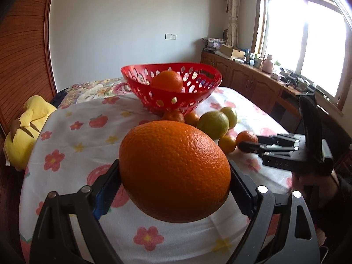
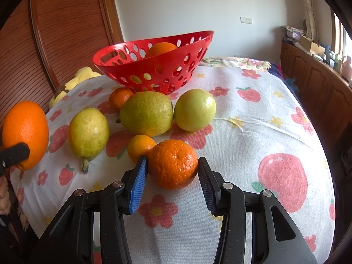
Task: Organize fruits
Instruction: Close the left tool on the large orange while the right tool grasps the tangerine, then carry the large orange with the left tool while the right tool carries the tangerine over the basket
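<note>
Glossy red plastic basket [image 2: 154, 70]; matt woven cloth [image 2: 253, 132].

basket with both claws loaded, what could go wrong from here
The red basket sits tilted on soft bedding, so dropping the large orange from the left claw may tip it. The right claw pinches the mandarin near its tips; it might slip and roll among the loose fruit.
</note>
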`<state>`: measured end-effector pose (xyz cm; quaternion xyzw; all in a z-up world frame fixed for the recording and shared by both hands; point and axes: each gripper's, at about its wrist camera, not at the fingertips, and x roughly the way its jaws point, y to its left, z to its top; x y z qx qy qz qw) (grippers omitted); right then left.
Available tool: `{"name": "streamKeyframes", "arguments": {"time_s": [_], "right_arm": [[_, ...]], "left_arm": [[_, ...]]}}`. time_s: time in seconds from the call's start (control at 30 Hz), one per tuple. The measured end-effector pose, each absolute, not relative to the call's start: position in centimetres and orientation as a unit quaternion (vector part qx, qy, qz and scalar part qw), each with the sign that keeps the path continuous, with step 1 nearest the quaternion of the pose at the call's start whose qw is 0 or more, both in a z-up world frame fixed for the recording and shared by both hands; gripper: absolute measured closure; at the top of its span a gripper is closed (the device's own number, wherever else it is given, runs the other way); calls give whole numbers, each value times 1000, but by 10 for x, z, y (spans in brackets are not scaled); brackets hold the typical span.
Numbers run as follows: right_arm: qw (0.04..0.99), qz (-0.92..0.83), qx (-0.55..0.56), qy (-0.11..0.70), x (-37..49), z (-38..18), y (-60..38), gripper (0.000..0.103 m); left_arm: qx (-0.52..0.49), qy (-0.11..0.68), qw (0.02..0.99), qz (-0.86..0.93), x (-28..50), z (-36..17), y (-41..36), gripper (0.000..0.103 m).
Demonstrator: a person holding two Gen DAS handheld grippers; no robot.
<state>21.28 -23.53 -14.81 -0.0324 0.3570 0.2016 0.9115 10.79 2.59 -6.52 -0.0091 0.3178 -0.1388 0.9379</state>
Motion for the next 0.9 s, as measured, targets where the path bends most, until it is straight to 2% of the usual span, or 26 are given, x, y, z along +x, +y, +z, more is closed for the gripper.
{"name": "streamKeyframes", "arguments": {"time_s": [0.37, 0.63, 0.9], "right_arm": [[918, 210, -49, 334, 203, -135, -238, 57], [922, 237, -65, 299, 214, -89, -242, 57], [917, 272, -87, 278, 262, -49, -222, 57]], "left_arm": [[0, 293, 944, -152, 132, -34, 23, 13], [4, 287, 946, -150, 165, -21, 20, 13], [13, 282, 949, -141, 202, -6, 22, 13]]}}
